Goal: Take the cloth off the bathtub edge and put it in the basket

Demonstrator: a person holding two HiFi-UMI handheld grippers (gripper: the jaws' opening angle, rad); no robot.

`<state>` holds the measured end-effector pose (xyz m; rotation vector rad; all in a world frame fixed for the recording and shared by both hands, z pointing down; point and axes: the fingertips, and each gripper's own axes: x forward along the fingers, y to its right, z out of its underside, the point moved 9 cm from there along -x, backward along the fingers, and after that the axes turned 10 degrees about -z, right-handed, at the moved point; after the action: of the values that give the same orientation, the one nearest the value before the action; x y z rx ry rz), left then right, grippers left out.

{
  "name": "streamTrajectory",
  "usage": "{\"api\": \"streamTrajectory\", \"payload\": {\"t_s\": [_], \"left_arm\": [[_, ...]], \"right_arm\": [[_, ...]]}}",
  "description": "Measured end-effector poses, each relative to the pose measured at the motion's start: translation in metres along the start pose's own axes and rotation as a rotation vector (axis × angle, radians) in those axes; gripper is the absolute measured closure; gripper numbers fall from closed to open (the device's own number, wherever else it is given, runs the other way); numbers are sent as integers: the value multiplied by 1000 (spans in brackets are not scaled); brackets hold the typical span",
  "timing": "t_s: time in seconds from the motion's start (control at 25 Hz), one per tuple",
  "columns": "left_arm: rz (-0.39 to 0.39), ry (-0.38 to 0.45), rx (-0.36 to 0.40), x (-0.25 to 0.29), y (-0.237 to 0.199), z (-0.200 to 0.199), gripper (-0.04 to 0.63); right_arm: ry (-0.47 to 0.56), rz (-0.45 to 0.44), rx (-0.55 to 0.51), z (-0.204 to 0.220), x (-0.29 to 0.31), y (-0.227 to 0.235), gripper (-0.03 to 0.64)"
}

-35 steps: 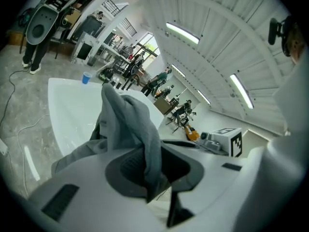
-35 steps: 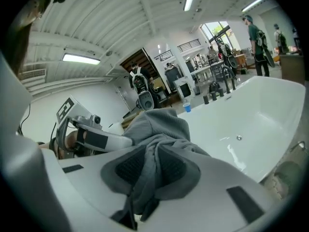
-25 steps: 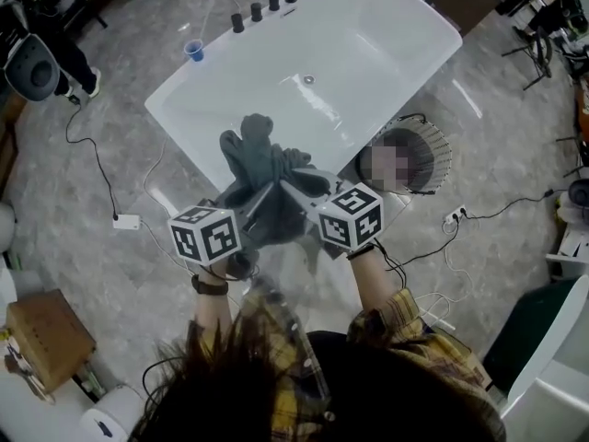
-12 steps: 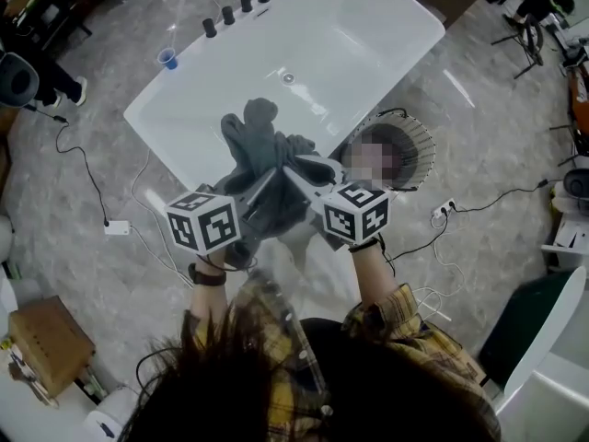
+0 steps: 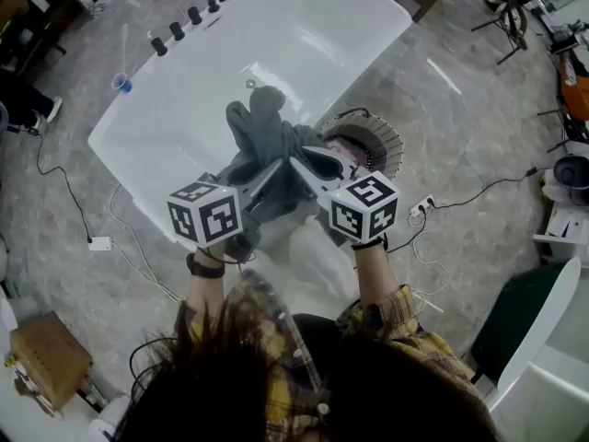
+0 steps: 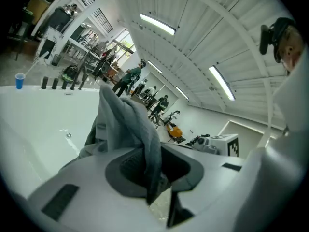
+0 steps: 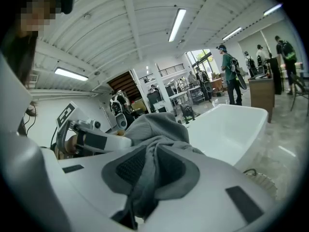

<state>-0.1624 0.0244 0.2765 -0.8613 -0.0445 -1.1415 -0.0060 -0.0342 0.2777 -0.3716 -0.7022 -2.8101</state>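
Head view: grey cloth (image 5: 262, 141) lifted, seen vs. bathtub (image 5: 166, 127) near edge; left gripper (image 5: 269, 175) & right gripper (image 5: 296, 171) both on it; basket (image 5: 391, 143) just beside, on floor.
Left gripper view: jaws clamped on cloth (image 6: 130, 124) fold.
Right gripper view: jaws pinched on cloth (image 7: 154, 129) too.
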Motion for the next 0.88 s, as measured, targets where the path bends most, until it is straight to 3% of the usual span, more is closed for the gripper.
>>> {"api": "streamTrajectory", "payload": {"t_s": [0.44, 0.88], "left_arm": [[115, -77, 56, 157, 97, -5, 511], [150, -171, 95, 269, 135, 4, 511]], "right_arm": [[49, 158, 29, -8, -129, 119, 537], [46, 248, 84, 6, -189, 208, 538]]}}
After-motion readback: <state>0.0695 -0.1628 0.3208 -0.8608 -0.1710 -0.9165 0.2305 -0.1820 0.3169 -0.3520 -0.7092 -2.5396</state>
